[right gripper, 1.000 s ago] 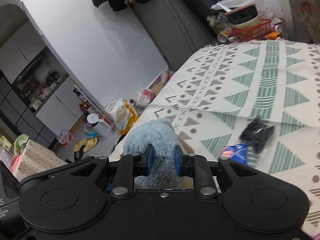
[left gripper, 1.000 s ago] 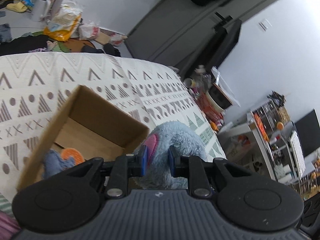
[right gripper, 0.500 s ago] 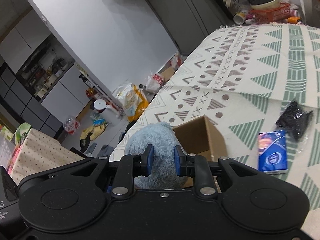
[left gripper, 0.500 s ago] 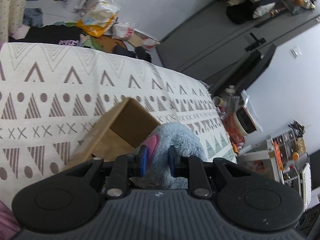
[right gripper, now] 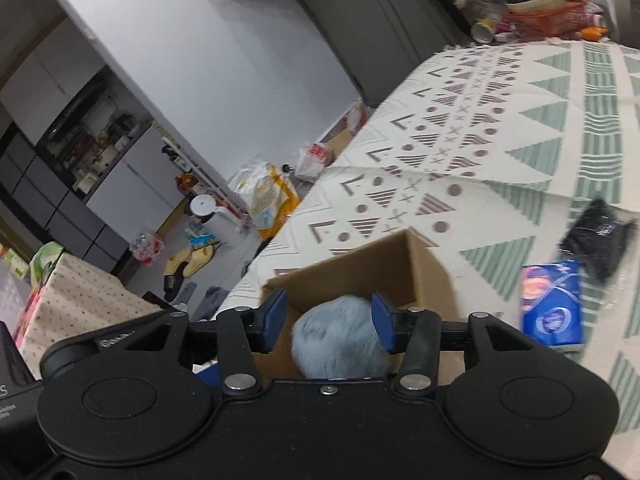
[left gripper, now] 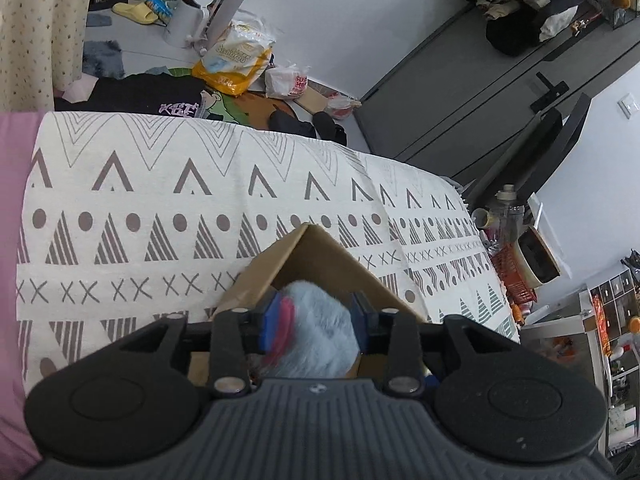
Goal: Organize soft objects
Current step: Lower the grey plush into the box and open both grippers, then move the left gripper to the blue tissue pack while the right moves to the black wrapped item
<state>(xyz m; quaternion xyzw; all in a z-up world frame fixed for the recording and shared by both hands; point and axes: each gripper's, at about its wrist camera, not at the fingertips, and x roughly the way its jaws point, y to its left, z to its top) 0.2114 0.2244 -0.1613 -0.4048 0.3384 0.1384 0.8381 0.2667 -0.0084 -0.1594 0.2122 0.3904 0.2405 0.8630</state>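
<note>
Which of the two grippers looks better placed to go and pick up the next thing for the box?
Probably the right. Both grippers are open around the blue plush toy in the cardboard box, but only the right gripper sees more items: a blue packet and a black bundle on the blanket.

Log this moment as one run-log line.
step: plush into box | left: open around plush | right: open | plush: over box | pack, black bundle: on cloth

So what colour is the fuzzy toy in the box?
Light blue plush toy, with a pink patch; clearest in the right wrist view.
</note>
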